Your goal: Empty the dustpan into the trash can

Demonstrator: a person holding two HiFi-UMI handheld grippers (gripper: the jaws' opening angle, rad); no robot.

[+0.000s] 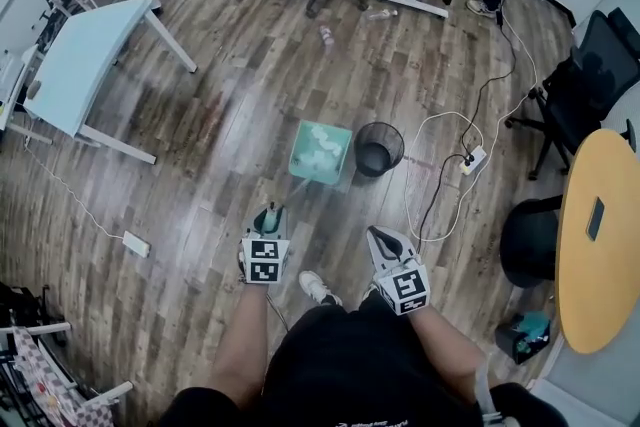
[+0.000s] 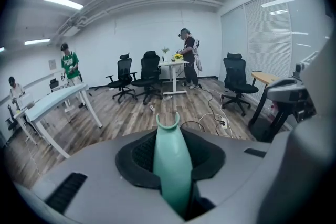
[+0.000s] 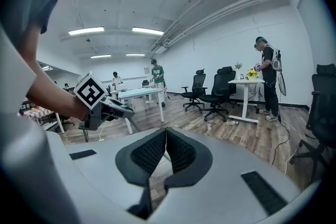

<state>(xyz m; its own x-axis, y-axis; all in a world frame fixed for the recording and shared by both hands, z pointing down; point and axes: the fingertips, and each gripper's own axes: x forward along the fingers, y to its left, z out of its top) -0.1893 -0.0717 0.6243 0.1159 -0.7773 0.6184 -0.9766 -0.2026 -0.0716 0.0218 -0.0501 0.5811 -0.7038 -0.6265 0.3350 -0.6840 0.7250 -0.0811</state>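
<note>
In the head view a teal dustpan [image 1: 320,152] with white scraps in it hangs above the wooden floor, just left of a black mesh trash can [image 1: 379,148]. Its handle runs back to my left gripper [image 1: 270,213], which is shut on it. The left gripper view shows the teal handle [image 2: 170,160] clamped between the jaws of the left gripper [image 2: 170,136] and sticking out forward. My right gripper [image 1: 378,237] is held beside the left one, nearer the can, with nothing in it. In the right gripper view the right gripper [image 3: 165,134] has its pads meeting at the tips, and the left gripper [image 3: 102,107] shows at the left.
White and black cables and a power strip [image 1: 472,159] lie right of the can. A round wooden table [image 1: 598,245] and black chairs [image 1: 575,85] stand at the right. A light table [image 1: 85,60] is at the left. A plastic bottle [image 1: 327,36] lies farther off. My shoe [image 1: 318,287] is below.
</note>
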